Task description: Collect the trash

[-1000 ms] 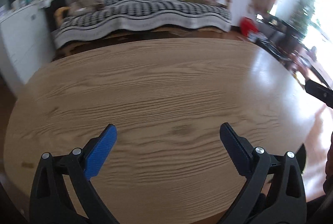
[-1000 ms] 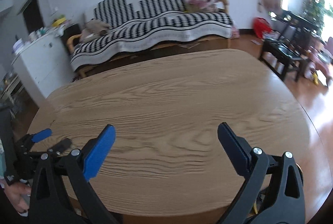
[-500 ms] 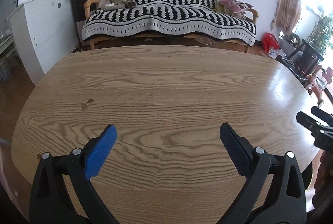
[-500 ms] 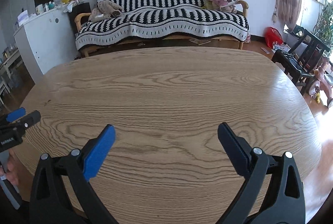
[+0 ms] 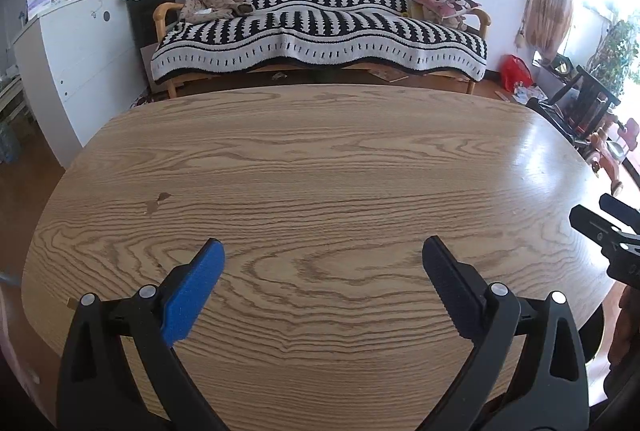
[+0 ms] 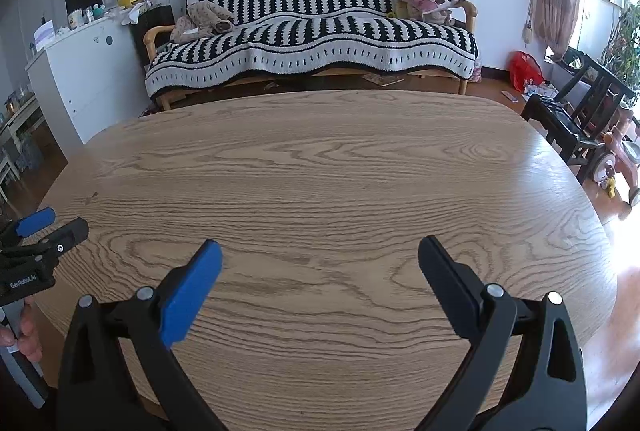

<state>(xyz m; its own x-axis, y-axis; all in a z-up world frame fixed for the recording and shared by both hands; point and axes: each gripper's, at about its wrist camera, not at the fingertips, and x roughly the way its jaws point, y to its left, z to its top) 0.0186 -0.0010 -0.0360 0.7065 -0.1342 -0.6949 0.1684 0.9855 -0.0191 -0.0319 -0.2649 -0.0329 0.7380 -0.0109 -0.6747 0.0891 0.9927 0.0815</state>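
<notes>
**Find the trash before reaching**

Both the left gripper (image 5: 323,263) and right gripper (image 6: 320,261) hover with fingers spread wide, empty, low in frame over the oval wood-grain table (image 5: 320,159). No trash shows on it; scan outward, perhaps toward floor scraps under the black-and-white striped sofa (image 6: 312,31) at upper centre.

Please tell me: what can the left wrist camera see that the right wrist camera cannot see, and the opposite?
Only the left wrist view shows the right gripper at its right edge, and a dark mark clearly on the table.

Only the right wrist view shows the left gripper at its left edge, the hand holding it, and a tricycle clearly.

Both show the wooden table, the striped sofa, a white cabinet, a red bag, and their own open gripper.
</notes>
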